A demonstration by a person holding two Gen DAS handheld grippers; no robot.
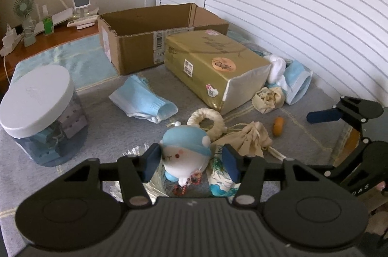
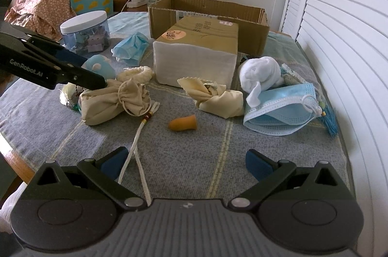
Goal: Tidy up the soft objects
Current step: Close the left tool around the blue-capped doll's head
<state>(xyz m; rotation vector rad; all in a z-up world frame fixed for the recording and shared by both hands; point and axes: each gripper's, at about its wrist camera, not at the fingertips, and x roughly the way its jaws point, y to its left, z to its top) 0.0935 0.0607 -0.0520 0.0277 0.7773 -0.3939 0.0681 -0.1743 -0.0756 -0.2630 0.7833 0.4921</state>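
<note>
Jaws of my left gripper (image 1: pixel 191 161) straddled the plush toy (image 1: pixel 184 152) unclenched (soft, light; grip mid-body); right gripper (image 2: pixel 188 163) gaped empty.

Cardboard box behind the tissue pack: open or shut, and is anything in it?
Open: the cardboard box has no top closed and its bare inner walls show. Contents: cannot tell, since its floor is hidden in both views.

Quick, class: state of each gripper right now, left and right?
Left gripper: open, fingers either side of the blue-capped plush toy, not clamped on it.
Right gripper: open wide, holding nothing; a white cord lies between its fingers.
</note>
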